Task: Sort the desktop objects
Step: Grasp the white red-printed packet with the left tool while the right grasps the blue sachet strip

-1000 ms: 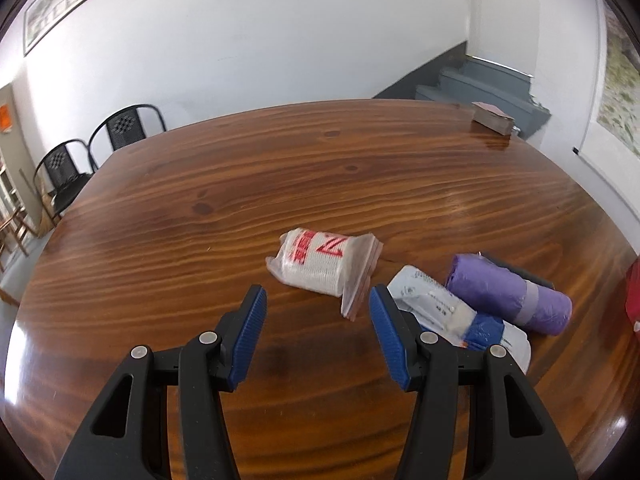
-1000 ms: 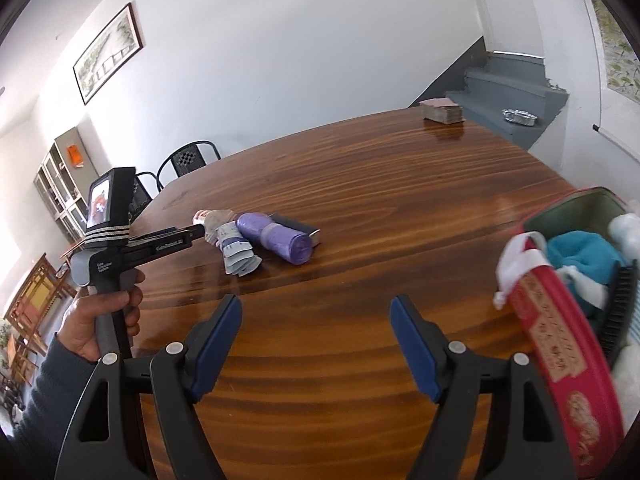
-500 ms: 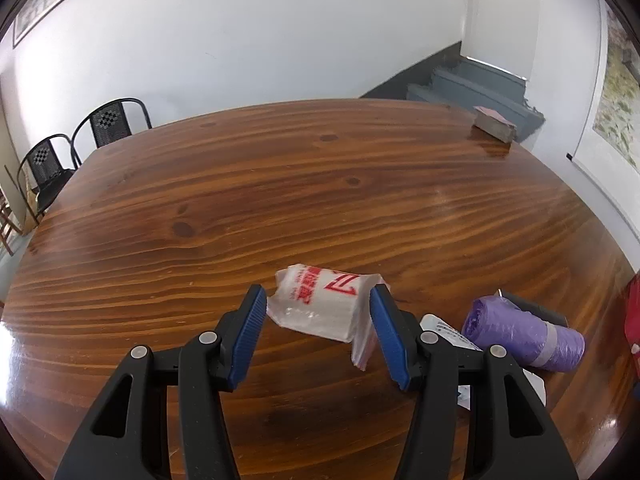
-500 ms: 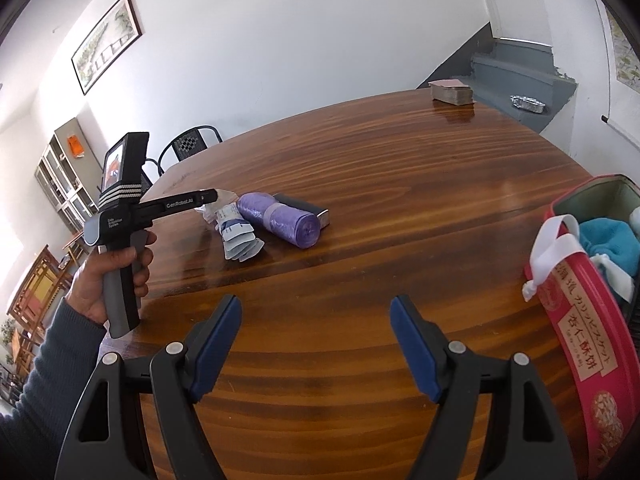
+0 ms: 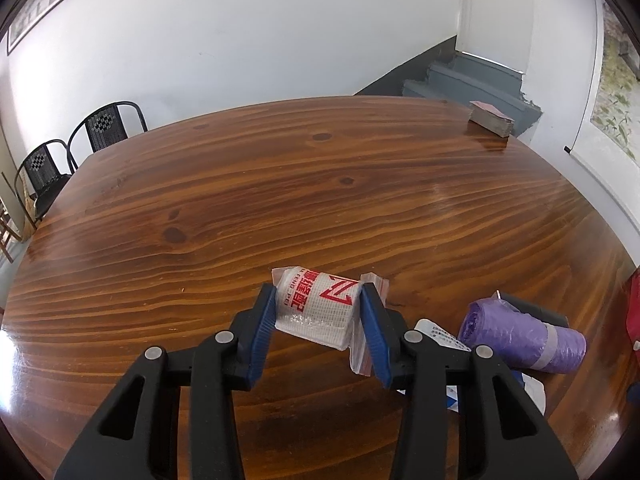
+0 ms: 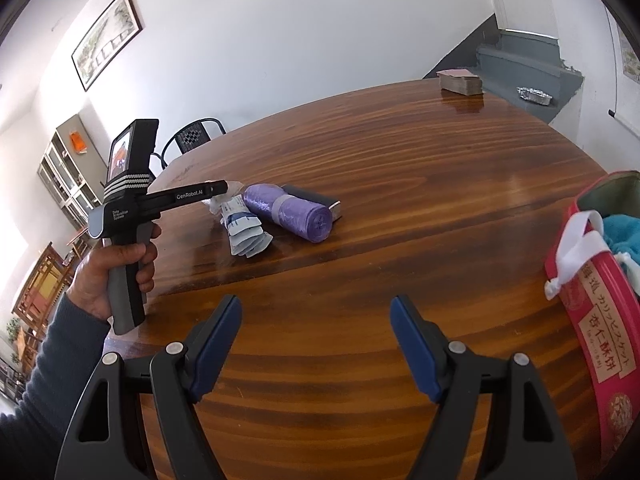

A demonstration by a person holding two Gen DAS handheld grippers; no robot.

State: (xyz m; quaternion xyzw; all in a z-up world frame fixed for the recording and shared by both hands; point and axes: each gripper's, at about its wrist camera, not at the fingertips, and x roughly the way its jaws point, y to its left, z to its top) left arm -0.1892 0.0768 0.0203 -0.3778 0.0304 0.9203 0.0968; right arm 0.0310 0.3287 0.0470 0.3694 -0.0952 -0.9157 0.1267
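White mesh roll (image 5: 316, 312) with red lettering, bagged in clear plastic, pinched in the just-closing left claw (image 5: 320, 320).

I am looking into what reads as a lived-in home or a plain meeting room. A broad, glossy brown wooden counter (image 5: 320, 200) with strong grain fills both views. Beyond its far left corner stand two black metal chairs with woven backs (image 5: 104, 128) against a bare white wall. Above them hangs a long framed ink painting (image 6: 106, 42). Past the counter's far right corner, grey-painted steps (image 5: 464, 84) climb upward. Left of the counter I see a pale glass-fronted cabinet (image 6: 68, 172).
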